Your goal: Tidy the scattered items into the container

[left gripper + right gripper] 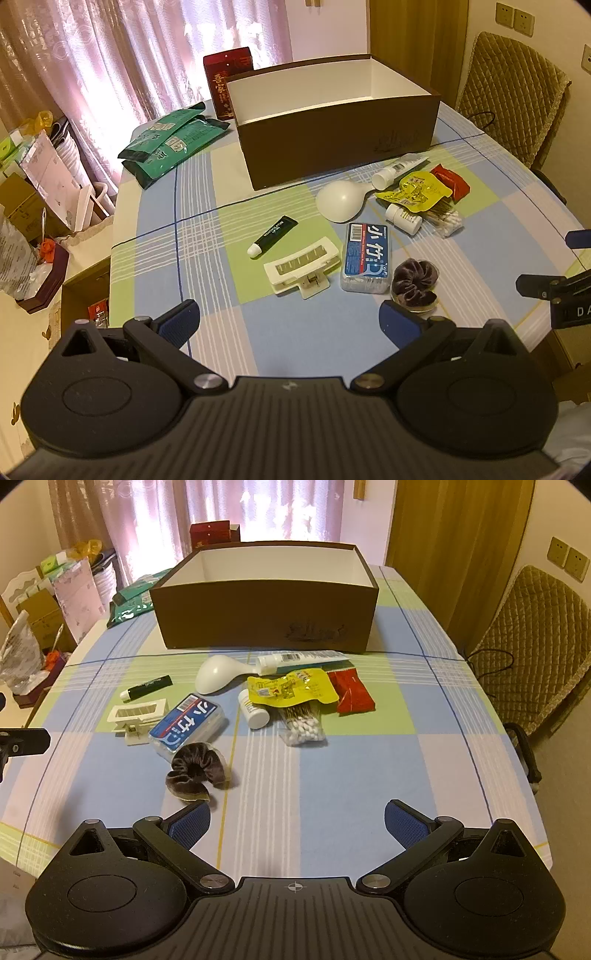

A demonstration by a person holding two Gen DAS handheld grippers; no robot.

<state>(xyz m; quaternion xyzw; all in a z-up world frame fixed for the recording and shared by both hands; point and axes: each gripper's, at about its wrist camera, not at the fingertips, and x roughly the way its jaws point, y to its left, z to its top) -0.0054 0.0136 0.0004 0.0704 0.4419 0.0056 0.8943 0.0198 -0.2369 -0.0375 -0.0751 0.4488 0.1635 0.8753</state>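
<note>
Plenty of bare tablecloth is lying between both grippers and the clutter, which is gathering just in front of the box; the box is sitting open-topped, with only white inner walls showing. The left gripper is hovering above the cloth with jaws spread wide and nothing between them, and the right gripper is doing the same (its left finger is close to the scrunchie). In front of the box are lying one spoon, one white tube, one black tube, one bottle, one yellow packet, one red packet, one swab bag, one floss box and one clip. Green packets are lying left of the box.
</note>
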